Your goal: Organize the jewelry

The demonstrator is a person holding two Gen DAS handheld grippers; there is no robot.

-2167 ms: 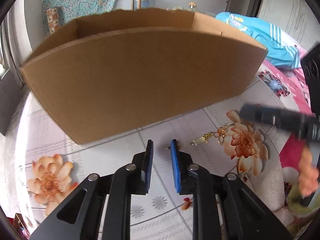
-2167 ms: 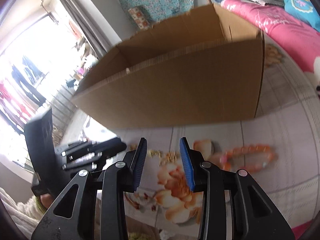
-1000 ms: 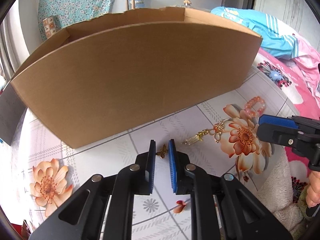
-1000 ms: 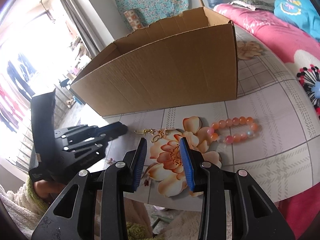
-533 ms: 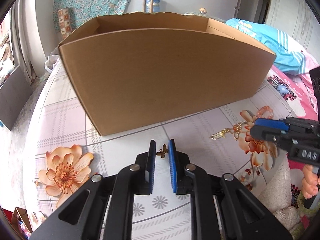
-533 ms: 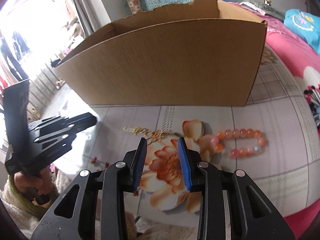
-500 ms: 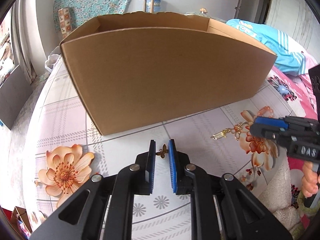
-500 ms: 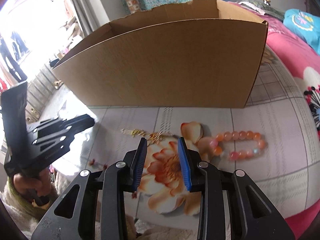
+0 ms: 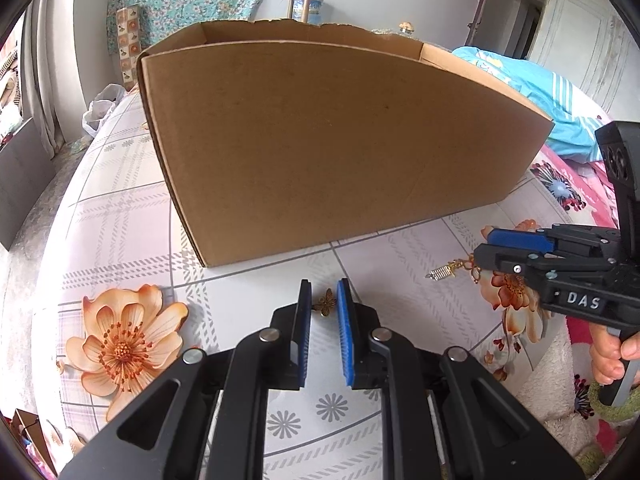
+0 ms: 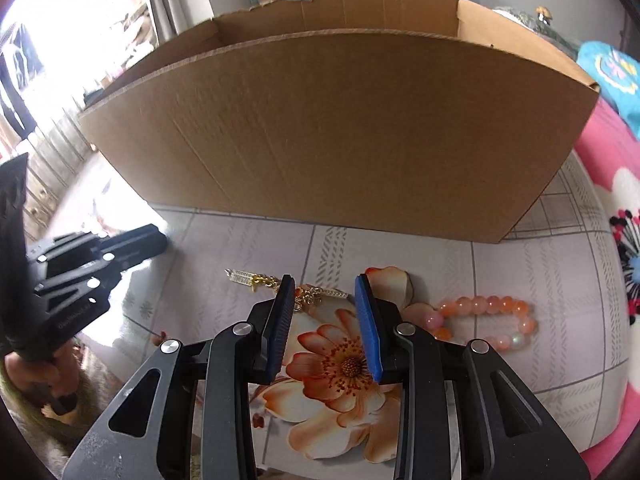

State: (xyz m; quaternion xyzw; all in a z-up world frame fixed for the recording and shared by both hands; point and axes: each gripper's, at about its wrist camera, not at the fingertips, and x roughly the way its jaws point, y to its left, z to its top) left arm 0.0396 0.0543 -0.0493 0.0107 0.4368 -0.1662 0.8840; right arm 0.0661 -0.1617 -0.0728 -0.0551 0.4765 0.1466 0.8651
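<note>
My left gripper (image 9: 324, 294) is shut on a small gold butterfly charm (image 9: 325, 303), held above the floral tablecloth in front of the open cardboard box (image 9: 320, 152). My right gripper (image 10: 323, 290) is open and hovers just above a gold chain piece (image 10: 288, 286) lying on the cloth; it also shows in the left wrist view (image 9: 486, 246). The chain's comb-like end (image 9: 442, 271) sticks out past it. An orange bead bracelet (image 10: 486, 320) lies to the right of the right gripper. The box (image 10: 340, 128) stands just behind both.
The floral tablecloth (image 9: 120, 220) covers the table. A pink blanket (image 10: 612, 168) and blue clothing (image 9: 532, 88) lie to the right. The left gripper appears at the left of the right wrist view (image 10: 156, 240).
My left gripper closed on the butterfly charm and has lifted it and swung slightly right. My right gripper moved forward and down over the gold chain.
</note>
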